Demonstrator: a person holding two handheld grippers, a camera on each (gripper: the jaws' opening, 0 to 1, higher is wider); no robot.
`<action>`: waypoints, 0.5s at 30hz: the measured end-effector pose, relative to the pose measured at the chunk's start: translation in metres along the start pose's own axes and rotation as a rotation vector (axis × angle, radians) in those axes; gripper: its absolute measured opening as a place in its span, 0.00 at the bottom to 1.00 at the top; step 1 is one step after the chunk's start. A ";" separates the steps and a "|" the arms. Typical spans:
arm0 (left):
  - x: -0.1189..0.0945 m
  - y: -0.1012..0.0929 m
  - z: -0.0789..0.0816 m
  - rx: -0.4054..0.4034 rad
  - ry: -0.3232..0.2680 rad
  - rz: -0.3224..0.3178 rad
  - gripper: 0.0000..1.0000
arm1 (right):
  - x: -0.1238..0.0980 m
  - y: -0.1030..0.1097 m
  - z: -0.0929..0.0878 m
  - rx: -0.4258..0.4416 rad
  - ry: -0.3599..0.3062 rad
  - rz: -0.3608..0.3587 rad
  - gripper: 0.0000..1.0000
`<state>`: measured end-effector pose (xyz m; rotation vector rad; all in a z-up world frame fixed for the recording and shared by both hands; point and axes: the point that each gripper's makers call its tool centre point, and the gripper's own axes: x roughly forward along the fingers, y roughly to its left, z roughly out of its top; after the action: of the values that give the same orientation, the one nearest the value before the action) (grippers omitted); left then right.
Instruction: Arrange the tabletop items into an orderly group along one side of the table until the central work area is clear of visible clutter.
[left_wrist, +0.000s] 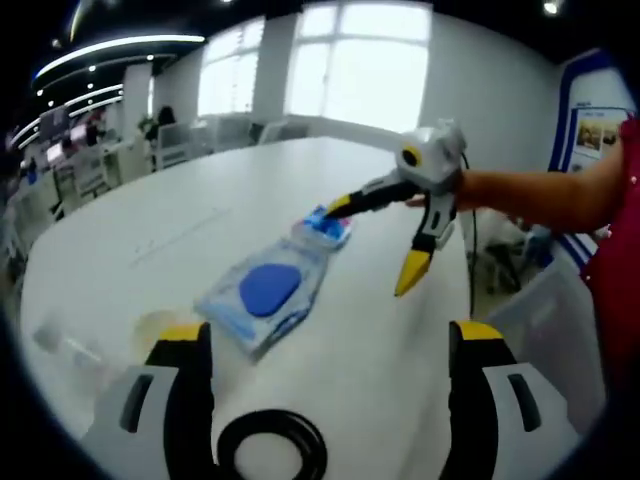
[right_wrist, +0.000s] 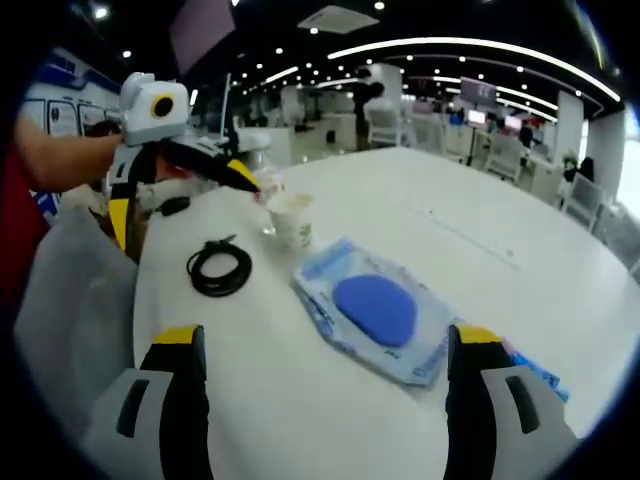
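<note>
On the white table (left_wrist: 150, 230) in front of you lies a flat clear packet (left_wrist: 262, 295) with a blue oval pad inside. In the left gripper view its long axis runs diagonally, from near your left gripper (left_wrist: 330, 385) up and away toward a small blue wrapper (left_wrist: 325, 228) at its far end. Your left gripper's jaws, tipped in yellow, stand wide apart with nothing between them; the packet's near corner lies just ahead of the left jaw, and a coiled black cable (left_wrist: 272, 445) sits on the table between the jaws. Your right gripper (left_wrist: 385, 245) reaches in from the right, its jaws spread wide: one yellow tip is at the blue wrapper, though you cannot tell if it touches, and the other hangs in the air above the table. In the right gripper view, the packet (right_wrist: 375, 315) lies ahead between the jaws of the right gripper (right_wrist: 325, 385), which stand wide apart and hold nothing. Beyond it are a white paper cup (right_wrist: 291, 218) and the cable coil (right_wrist: 220, 268), with the left gripper (right_wrist: 185, 190) above them, one tip close to the cup's rim.
</note>
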<state>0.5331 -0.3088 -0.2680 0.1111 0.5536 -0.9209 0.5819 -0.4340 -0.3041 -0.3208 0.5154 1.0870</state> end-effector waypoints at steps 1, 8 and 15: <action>-0.004 0.001 -0.003 -0.006 -0.003 0.006 0.94 | -0.001 0.003 0.000 -0.003 0.000 0.003 0.99; -0.037 0.004 -0.027 -0.062 -0.026 0.054 0.93 | -0.003 0.025 -0.003 -0.013 0.001 0.029 0.99; -0.064 0.008 -0.052 -0.104 -0.039 0.096 0.92 | 0.001 0.053 -0.004 -0.030 0.016 0.068 0.99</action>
<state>0.4877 -0.2405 -0.2813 0.0253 0.5543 -0.7981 0.5336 -0.4119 -0.3081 -0.3406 0.5273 1.1596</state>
